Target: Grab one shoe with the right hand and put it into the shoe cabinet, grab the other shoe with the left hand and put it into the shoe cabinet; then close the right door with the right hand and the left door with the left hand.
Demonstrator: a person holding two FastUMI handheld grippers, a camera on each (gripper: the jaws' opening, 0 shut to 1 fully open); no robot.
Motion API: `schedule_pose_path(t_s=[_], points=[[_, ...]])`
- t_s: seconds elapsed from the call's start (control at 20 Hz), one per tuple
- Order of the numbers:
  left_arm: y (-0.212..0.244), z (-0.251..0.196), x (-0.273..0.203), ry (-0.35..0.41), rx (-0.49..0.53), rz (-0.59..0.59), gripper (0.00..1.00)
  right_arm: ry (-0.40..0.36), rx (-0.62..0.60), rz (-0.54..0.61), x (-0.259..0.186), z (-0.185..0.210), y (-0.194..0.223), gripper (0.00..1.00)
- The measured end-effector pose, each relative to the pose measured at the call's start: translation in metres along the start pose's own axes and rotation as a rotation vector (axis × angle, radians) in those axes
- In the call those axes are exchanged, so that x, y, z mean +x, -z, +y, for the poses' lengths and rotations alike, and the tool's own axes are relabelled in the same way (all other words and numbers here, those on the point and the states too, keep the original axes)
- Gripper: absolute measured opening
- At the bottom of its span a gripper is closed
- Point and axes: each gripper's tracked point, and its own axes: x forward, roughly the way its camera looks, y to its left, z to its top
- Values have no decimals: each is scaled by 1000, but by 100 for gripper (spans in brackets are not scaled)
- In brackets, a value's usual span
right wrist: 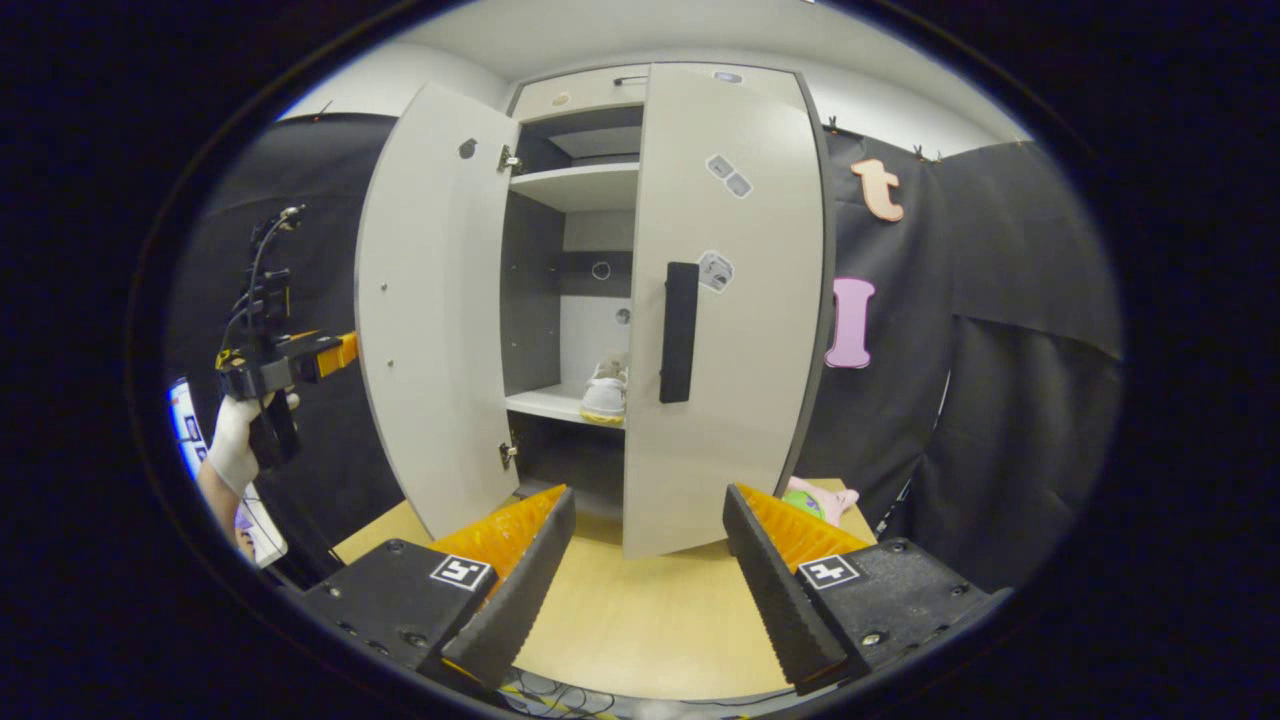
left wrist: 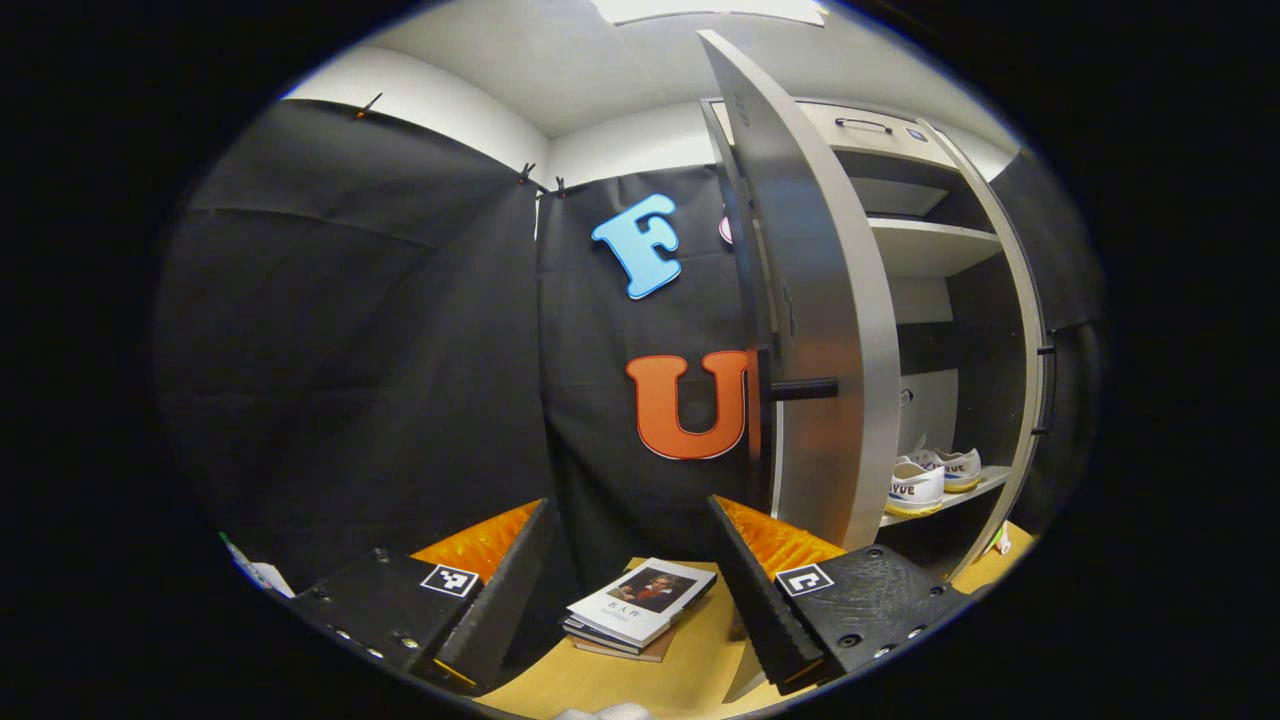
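Two white shoes, one nearer and one behind it, stand side by side on the lower shelf of the grey shoe cabinet. The left door stands wide open, nearly edge-on, its black handle pointing towards me. My left gripper is open and holds nothing, to the outer side of that door. In the right gripper view the right door with its black handle covers most of the cabinet's right half. One shoe shows through the gap. My right gripper hangs open before that door, holding nothing.
A stack of books lies on the wooden table beneath my left gripper. A pink and green toy sits at the foot of the right door. A gloved hand holds the left gripper beyond the open left door.
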Motion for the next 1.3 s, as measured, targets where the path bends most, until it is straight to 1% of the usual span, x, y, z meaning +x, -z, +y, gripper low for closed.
schedule_pose_path(t_s=[0.05,0.1,0.15,0.35,0.55,0.7,0.9,1.05,1.1,1.2,1.3], points=[[1,-2,0,2,-2,5,92,-2,-2,5,1,-2,1,97],[1,-2,-2,-4,-5,4,82,-5,-5,5,1,-4,0,97],[2,-4,-3,-13,-10,7,91,-2,-2,-1,2,-6,-2,97],[-1,-12,-9,-25,-5,8,91,-10,20,-7,2,-12,-3,97],[-2,-29,-14,2,-10,8,90,-9,26,-3,3,-20,1,97],[-4,-56,-20,60,-11,5,90,-7,27,-2,0,-24,2,97],[-6,-104,-23,176,-34,5,90,3,40,-15,-8,-29,-2,97],[-3,-139,-25,242,-54,30,91,17,40,-31,-15,-33,-7,97],[-1,-147,-25,257,-53,38,92,21,41,-39,-19,-35,-9,97],[-5,-159,-28,278,-47,37,98,35,43,-51,-26,-38,-12,97],[-4,-162,-32,286,-31,35,96,39,60,-66,-33,-40,-16,97]])
